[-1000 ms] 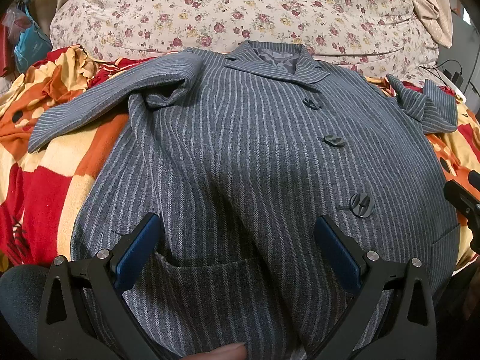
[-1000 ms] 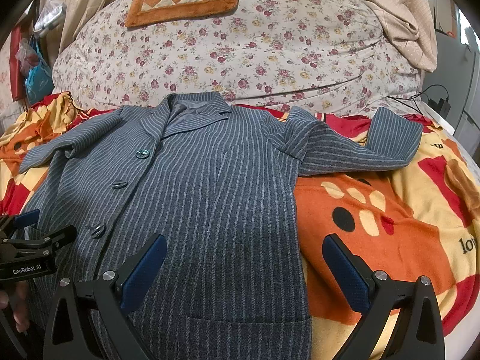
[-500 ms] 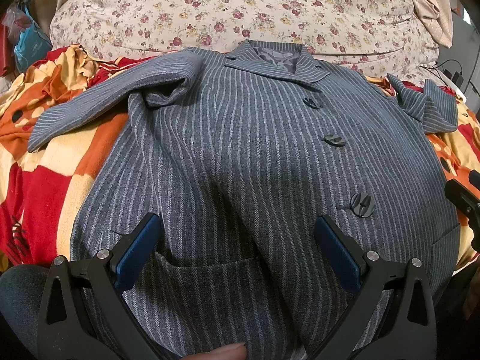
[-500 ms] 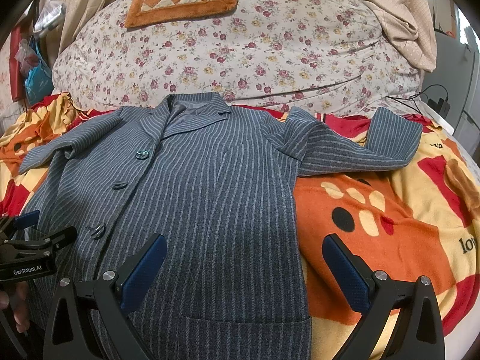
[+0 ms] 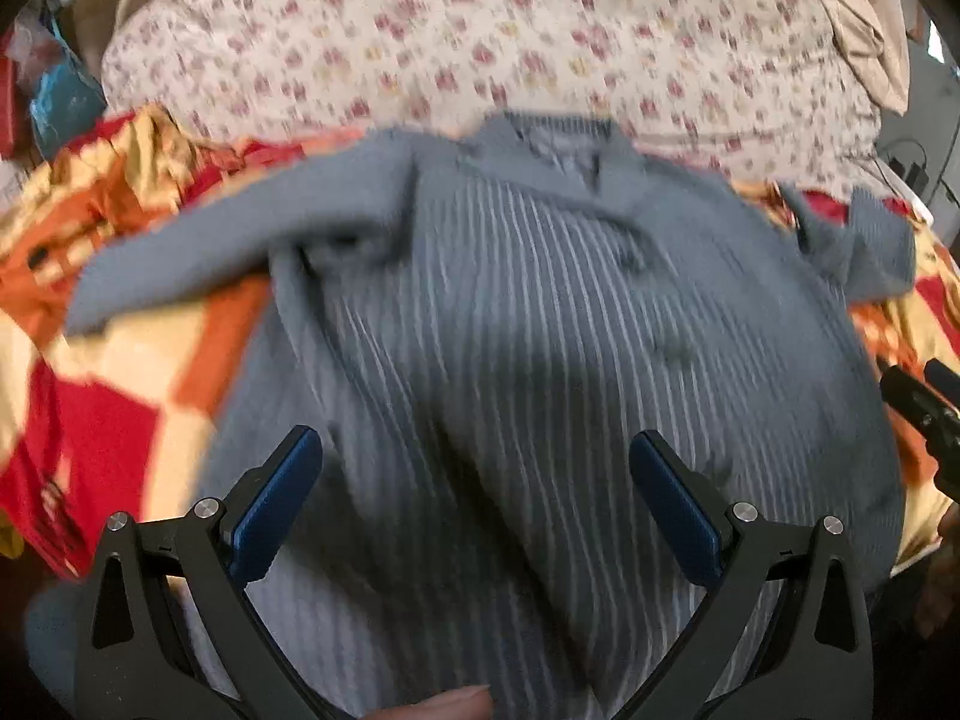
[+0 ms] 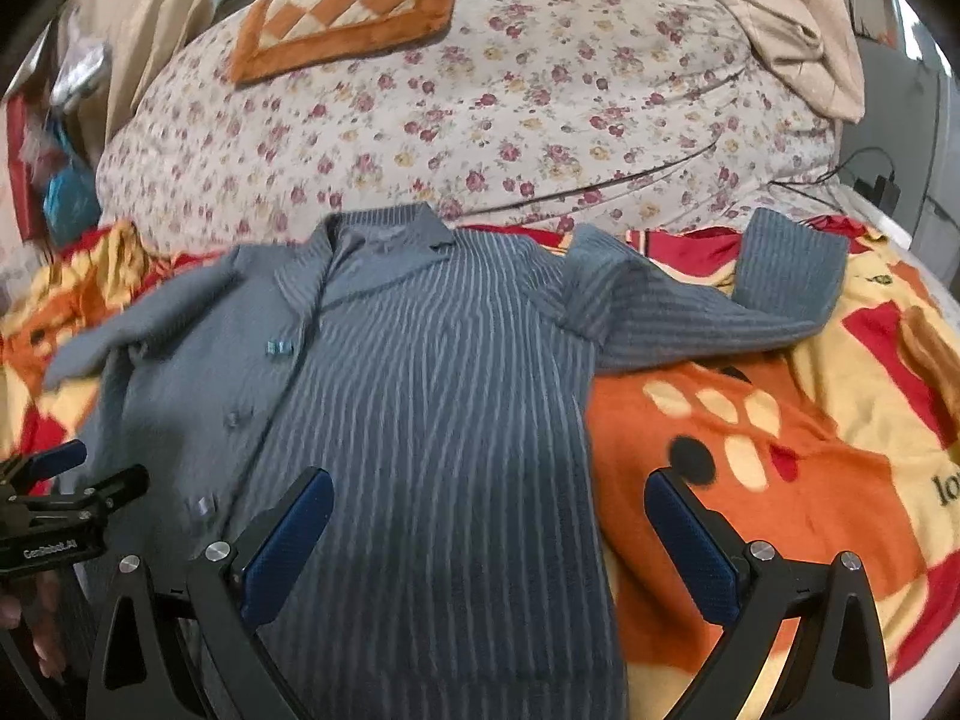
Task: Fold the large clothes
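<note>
A grey pinstriped coat lies front up and buttoned on a bed, collar toward the far pillows. Its left sleeve stretches out over the blanket; its right sleeve bends back near the shoulder. My left gripper hovers open over the coat's lower front, nothing between its blue pads. My right gripper is open above the coat's right hem edge, one finger over cloth and the other over the blanket. The left wrist view is blurred by motion.
A red, orange and yellow blanket covers the bed. A big floral duvet is piled behind the coat, with an orange checked cushion on top. Cables and a charger sit at the far right.
Both grippers have lifted and tilted up, so the coat sits lower in both views and more of the duvet shows. The coat itself lies as before.
</note>
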Demonstrator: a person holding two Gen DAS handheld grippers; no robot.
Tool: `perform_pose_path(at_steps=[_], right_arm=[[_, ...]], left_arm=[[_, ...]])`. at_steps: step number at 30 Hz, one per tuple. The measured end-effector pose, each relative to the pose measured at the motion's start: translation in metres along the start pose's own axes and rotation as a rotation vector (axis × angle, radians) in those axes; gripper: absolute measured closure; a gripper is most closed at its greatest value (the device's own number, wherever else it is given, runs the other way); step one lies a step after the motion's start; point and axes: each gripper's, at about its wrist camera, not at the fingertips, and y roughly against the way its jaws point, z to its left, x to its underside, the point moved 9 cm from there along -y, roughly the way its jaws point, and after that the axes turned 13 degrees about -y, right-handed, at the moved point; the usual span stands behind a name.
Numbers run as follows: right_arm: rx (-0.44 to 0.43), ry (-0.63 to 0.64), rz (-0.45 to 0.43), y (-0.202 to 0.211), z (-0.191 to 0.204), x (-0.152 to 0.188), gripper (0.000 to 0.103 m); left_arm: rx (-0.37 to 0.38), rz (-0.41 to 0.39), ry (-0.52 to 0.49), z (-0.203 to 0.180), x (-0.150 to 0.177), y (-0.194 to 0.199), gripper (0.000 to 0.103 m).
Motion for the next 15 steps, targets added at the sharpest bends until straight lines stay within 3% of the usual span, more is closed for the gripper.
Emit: perform_pose_path(at_steps=[3,8,13,15], right_arm=[[-0.043,0.047,0.033,-0.007,0.025,-0.014,0.000],[-0.052,0.164,0.148,-0.045,0.052,-0.014,0.000],[-0.060,0.071,0.238,-0.077,0.037,0.013,0.000],[-0.048,0.065,0.249,-0.081,0.036,0.017,0.000]], left_arm=[[-0.015,-0.014,-0.031,0.010,-0.022,0.001,0.000],[-0.020,0.060,-0.014,0.024,-0.026,-0.026,0.000],[-0.009,0.177,0.035,0.025,-0.006,-0.067,0.000],[-0.032,0.124,0.015,0.024,-0.009,-0.067,0.000]])
